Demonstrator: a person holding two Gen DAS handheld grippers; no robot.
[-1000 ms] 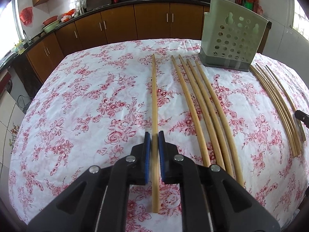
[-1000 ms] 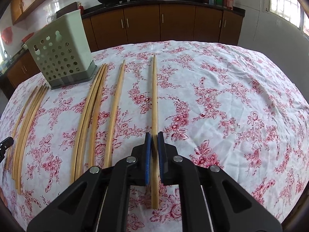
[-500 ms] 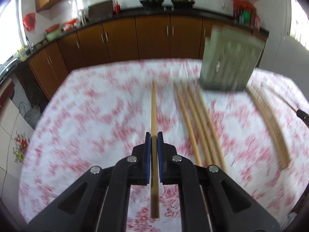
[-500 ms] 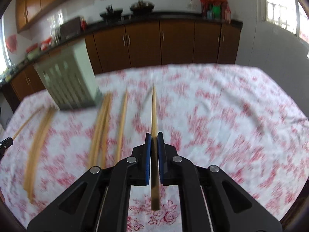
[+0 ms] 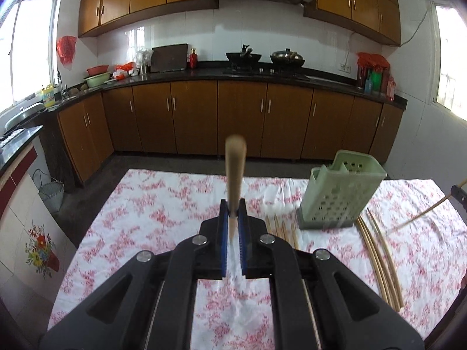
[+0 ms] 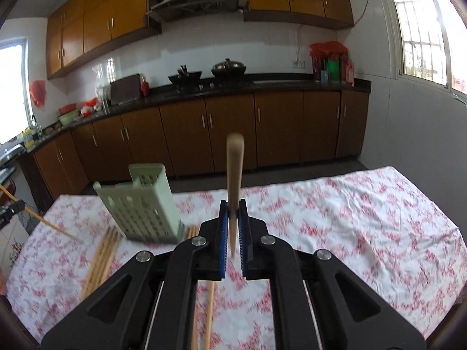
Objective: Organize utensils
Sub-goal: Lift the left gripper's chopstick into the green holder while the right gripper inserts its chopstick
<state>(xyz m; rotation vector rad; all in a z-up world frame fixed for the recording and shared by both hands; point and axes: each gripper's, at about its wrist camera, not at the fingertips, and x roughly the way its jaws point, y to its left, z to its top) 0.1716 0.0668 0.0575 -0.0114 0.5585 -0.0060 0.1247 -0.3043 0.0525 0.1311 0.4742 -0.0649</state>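
A kitchen tabletop [image 5: 151, 204] under floral cloth carries a green utensil holder [image 5: 341, 197] and loose chopsticks [image 5: 379, 259]. Left gripper [image 5: 233, 218] and right gripper [image 6: 232, 218] each have jaws clenched on one raised chopstick [image 5: 234, 172].

1. I am holding my left gripper [image 5: 233, 207] clear above the table, pointing forward and somewhat downward, its blue pads [image 5: 223, 233] pinching a chopstick [image 5: 234, 172] that sticks out ahead, tip upward.
2. I am holding my right gripper [image 6: 233, 207] at a similar height and tilt, its jaws clamped on a second chopstick [image 6: 234, 172].
3. I am seeing each gripper's tip at the edge of the other's view, well apart.
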